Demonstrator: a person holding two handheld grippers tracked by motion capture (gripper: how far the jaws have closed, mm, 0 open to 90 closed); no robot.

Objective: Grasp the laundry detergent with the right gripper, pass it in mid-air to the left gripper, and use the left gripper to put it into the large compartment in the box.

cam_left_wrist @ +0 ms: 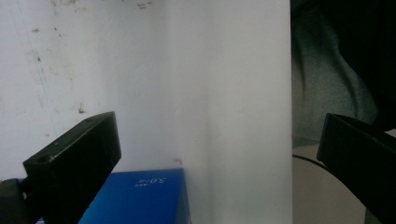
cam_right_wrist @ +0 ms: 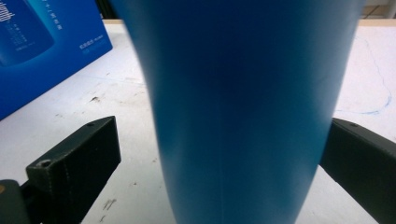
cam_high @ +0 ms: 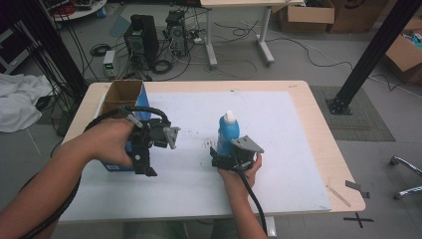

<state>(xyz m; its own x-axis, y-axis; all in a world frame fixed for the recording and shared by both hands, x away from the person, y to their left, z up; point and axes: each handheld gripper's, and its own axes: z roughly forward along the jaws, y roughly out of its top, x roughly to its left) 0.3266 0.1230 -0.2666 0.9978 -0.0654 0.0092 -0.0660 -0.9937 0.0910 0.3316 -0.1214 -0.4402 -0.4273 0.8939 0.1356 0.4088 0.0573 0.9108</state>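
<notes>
A blue bottle [cam_high: 228,134] with a white cap stands upright near the middle of the white mat [cam_high: 288,149]. My right gripper [cam_high: 220,155] is low at the bottle's near side, open. In the right gripper view the bottle [cam_right_wrist: 243,93] stands between the jaws, with a gap at the left jaw and the right jaw at its edge. A blue box [cam_high: 116,164] with an open cardboard top stands at the mat's left edge. My left gripper [cam_high: 144,164] points down just right of that box, open and holding nothing. The box's corner [cam_left_wrist: 140,196] lies below its jaws.
The wooden table [cam_high: 323,114] reaches past the mat on the right and far sides. On the floor beyond are computer towers [cam_high: 142,37], cables and cardboard boxes [cam_high: 306,15]. A black post [cam_high: 373,55] stands at the right. The near edge of the mat [cam_left_wrist: 287,93] is close.
</notes>
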